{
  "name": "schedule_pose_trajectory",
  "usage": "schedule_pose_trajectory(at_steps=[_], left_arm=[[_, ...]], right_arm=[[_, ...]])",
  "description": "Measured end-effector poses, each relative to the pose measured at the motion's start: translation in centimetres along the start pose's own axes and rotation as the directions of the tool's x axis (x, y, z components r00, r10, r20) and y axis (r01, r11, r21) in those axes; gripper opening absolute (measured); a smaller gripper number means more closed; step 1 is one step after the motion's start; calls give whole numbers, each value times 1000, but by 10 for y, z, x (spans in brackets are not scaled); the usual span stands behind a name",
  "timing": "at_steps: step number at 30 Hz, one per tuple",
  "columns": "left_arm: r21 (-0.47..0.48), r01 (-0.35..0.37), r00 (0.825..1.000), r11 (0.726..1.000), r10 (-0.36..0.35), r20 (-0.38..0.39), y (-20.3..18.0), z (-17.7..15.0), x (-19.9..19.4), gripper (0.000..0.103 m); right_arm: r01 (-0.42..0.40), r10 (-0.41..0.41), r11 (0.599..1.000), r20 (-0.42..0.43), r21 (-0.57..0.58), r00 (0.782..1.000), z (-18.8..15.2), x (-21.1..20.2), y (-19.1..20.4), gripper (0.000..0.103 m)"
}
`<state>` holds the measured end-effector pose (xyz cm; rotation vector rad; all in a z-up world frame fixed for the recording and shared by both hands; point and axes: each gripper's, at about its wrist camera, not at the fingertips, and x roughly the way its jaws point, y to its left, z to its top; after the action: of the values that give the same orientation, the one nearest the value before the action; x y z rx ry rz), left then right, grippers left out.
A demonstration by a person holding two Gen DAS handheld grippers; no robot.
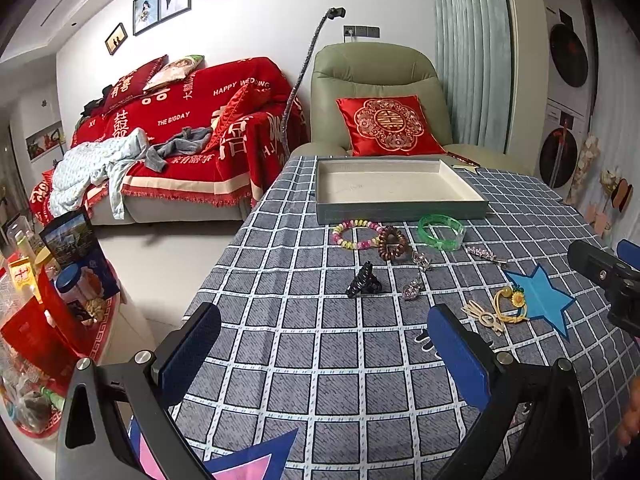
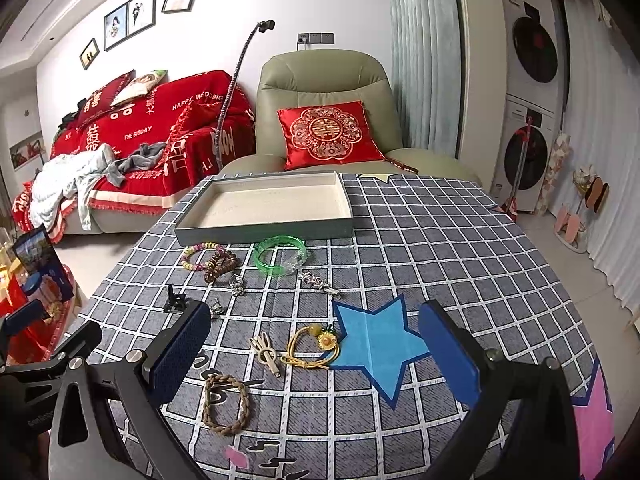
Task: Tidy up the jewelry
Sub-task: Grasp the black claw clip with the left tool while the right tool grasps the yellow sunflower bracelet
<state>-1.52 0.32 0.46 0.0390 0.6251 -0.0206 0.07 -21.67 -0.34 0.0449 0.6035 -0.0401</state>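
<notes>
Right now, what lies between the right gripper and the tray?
In the right wrist view: between the right gripper and the tray lie a yellow hair tie, a silver clip and the green bangle.

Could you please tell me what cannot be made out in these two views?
- Left wrist view: braided ring absent, apparently behind the left gripper; right gripper cut by the edge.
- Right wrist view: black claw clip partly behind the right gripper's finger.
- Small silver pieces: too small to identify.

Right claw (image 2: 316, 350) agape above yellow hair tie (image 2: 310, 346), empty tray (image 2: 264, 230) beyond.
</notes>
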Motion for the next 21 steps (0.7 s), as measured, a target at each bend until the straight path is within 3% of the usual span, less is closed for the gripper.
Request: schedule_pose_trajectory(at_steps=[12,21], left_arm=[[-24,43,993,999,-45,-113,8,6,33,103],[-16,98,971,995,-99,-217,8,14,77,103]], right_arm=[[-1,2,1000,-113,8,994,-6,29,-9,103],[14,-14,1000,-270,0,963,-16,70,-15,103]])
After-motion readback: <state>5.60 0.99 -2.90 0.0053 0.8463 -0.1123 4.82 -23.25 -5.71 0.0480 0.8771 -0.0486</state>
